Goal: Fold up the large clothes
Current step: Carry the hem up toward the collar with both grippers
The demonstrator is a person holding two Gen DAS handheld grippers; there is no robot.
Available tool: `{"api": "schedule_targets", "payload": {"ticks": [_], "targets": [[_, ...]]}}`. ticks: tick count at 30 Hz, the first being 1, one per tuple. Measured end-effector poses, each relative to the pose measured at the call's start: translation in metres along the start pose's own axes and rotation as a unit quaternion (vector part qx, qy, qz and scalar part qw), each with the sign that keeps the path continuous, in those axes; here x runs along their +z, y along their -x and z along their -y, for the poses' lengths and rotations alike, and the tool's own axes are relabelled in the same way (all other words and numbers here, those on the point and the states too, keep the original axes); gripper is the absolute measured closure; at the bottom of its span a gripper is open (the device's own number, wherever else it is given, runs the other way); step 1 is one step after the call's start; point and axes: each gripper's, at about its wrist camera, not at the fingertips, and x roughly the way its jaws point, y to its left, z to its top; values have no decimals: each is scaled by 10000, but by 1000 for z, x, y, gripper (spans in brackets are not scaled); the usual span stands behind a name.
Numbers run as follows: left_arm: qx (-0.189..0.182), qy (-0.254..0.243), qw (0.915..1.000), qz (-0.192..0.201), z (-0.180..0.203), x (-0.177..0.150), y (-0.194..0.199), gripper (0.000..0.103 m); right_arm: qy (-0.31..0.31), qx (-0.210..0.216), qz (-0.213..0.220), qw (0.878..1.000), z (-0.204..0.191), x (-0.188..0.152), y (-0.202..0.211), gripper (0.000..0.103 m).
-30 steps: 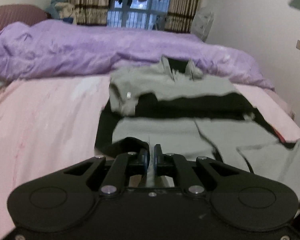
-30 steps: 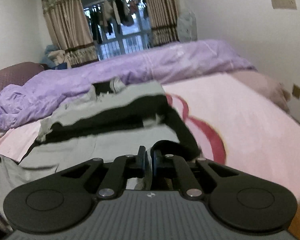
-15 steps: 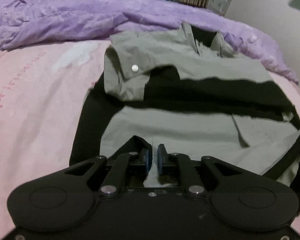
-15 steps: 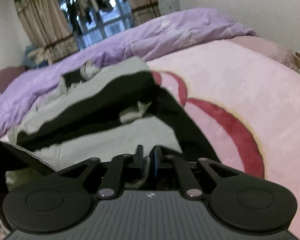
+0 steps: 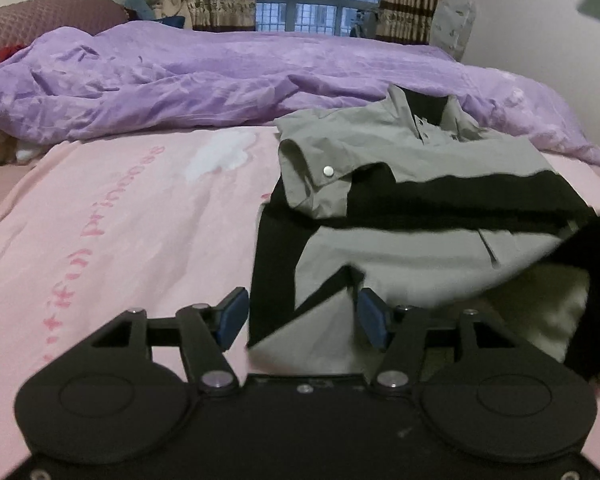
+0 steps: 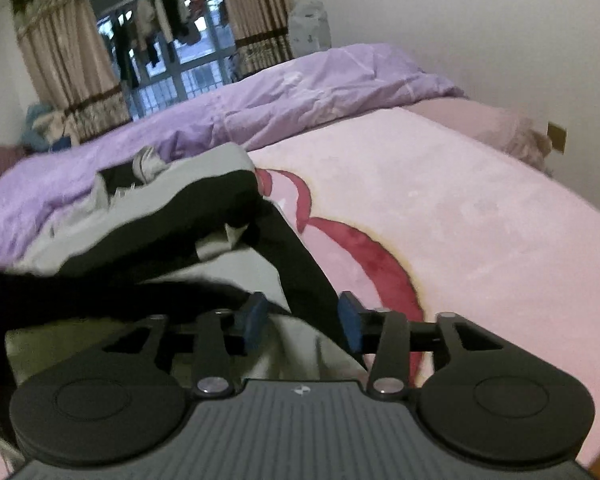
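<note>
A grey and black jacket [image 5: 420,184] lies on the pink bedsheet [image 5: 112,232], collar at the far end, a sleeve folded across its chest. My left gripper [image 5: 300,320] is open, its blue pads either side of the jacket's near hem corner, not clamping it. In the right wrist view the same jacket [image 6: 204,216] lies at the left, and my right gripper [image 6: 300,322] is open with the hem's black edge loose between the pads. A blurred dark shape [image 6: 52,296] crosses the left of that view.
A rumpled purple duvet [image 5: 204,80] lies across the far side of the bed. Curtains and a window [image 5: 320,4] stand behind it. The pink sheet with a red pattern [image 6: 380,256] stretches right to the bed edge by the wall [image 6: 500,20].
Both grippers were shut on the jacket's hem and carried it forward over the jacket. Now both have opened and let the hem go.
</note>
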Motion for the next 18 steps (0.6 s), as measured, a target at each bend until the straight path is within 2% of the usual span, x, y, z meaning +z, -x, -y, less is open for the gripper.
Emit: {"api": "schedule_targets", "payload": {"ticks": [2,5,8,13,15,18], "targets": [[-57,-67,10000,-38,-1,-7,10,43,195,-65,-52,9998,-1,-3,7,40],[-361,-137,9992,-125,3,-17,18,42,276,-91,-165,9994,0,-8,12,40],[-572,-238,9980,-136,17,-21,15,36,193,183,-247,9993,-3,-12,15,34],[-786,-242,9966,-110,34,-6,-3,28,408,255,-283,9984,-19,-13,7,26],[-839,-204,9962,-109,37,2,-12,19,498,214,-295,9981,-24,-9,0,22],[-911,-142,9957,-61,39,13,-22,18,635,124,-223,9977,-29,-5,-7,19]]}}
